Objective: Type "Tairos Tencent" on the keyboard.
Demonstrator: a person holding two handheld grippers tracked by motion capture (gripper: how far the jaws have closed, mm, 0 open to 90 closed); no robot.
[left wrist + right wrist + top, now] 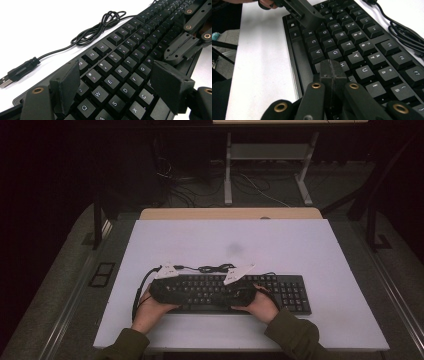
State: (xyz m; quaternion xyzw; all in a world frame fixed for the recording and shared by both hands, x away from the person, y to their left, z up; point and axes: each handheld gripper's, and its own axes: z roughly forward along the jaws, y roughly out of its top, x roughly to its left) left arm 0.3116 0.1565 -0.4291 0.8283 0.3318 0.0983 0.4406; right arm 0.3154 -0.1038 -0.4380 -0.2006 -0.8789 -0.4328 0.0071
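Both tongs hover low over the keyboard [280, 290], tips facing each other. Left tongs [120, 82] are open above the letter keys; right tongs [333, 72] are closed near H, holding nothing. Cable [100, 27] lies just beyond them.

An office or lab; a white desk [300, 245] at centre, metal table legs [228, 175] and loose floor cables [260, 190] at top centre.

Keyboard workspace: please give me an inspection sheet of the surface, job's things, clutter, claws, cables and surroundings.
Surface: white table, bare beyond the keyboard.
Job's things: black keyboard flat near the front edge.
Clutter: nothing seen.
Claws: left claw open over the letter keys; right claw shut, tip at the keys near H.
Cables: keyboard cable coiled behind the keyboard, USB plug loose on the table.
Surroundings: dark floor, grey desk frame behind.
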